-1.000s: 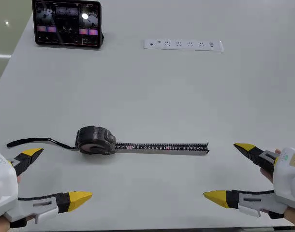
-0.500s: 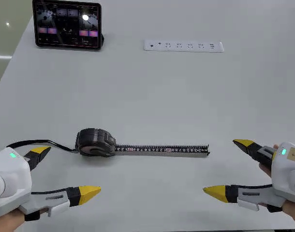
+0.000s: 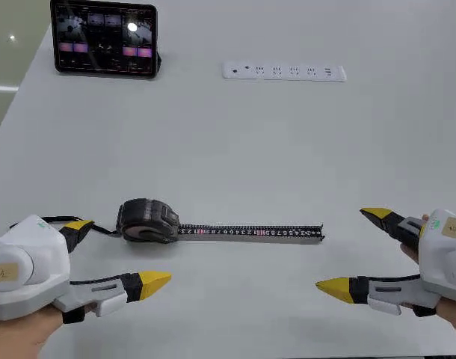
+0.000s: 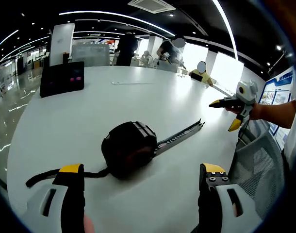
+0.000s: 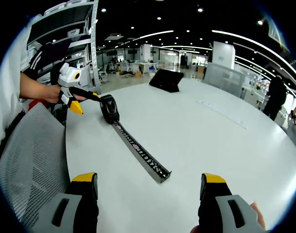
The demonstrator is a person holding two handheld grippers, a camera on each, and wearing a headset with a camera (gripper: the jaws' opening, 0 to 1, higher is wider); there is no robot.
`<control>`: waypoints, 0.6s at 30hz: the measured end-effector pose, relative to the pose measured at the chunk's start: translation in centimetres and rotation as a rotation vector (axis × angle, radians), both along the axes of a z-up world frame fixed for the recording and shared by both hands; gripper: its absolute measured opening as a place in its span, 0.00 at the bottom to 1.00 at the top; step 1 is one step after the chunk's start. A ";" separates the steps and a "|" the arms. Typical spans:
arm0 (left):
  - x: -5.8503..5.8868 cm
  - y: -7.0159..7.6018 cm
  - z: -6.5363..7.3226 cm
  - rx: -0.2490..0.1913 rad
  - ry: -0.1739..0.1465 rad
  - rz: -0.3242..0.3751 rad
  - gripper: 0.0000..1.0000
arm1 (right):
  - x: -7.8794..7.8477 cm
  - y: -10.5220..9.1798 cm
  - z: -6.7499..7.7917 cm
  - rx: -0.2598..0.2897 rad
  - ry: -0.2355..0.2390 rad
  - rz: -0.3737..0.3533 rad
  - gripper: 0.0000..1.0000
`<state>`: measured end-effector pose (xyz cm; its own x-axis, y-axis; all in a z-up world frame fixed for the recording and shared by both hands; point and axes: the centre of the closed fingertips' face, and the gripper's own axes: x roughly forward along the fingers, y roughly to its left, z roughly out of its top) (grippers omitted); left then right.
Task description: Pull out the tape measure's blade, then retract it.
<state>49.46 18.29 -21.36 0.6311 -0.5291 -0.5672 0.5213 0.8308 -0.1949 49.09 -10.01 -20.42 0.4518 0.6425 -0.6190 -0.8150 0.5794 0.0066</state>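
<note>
The tape measure (image 3: 146,220), a rounded dark matte case, lies on the smooth white table (image 3: 235,142) at about 1 o'clock from the left gripper (image 3: 123,253), just beyond its yellow tips. Its thin flat blade (image 3: 250,232), printed with numbers, runs out toward 3 o'clock and ends short of the right gripper (image 3: 346,250). Both grippers gape wide, holding nothing.

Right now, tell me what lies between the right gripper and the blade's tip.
Bare table only between right gripper and blade tip, per the head view.
</note>
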 end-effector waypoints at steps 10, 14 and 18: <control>1.0 -1.3 -0.1 -0.056 0.015 0.026 0.95 | 0.7 -0.3 -0.1 -0.003 -0.003 0.006 0.86; 1.4 -1.8 -0.1 -0.080 0.019 0.034 0.94 | 1.1 -0.3 -0.2 -0.005 -0.001 0.011 0.85; 1.6 -2.2 -0.1 -0.100 0.022 0.045 0.94 | 1.3 -0.2 -0.2 -0.006 0.000 0.014 0.85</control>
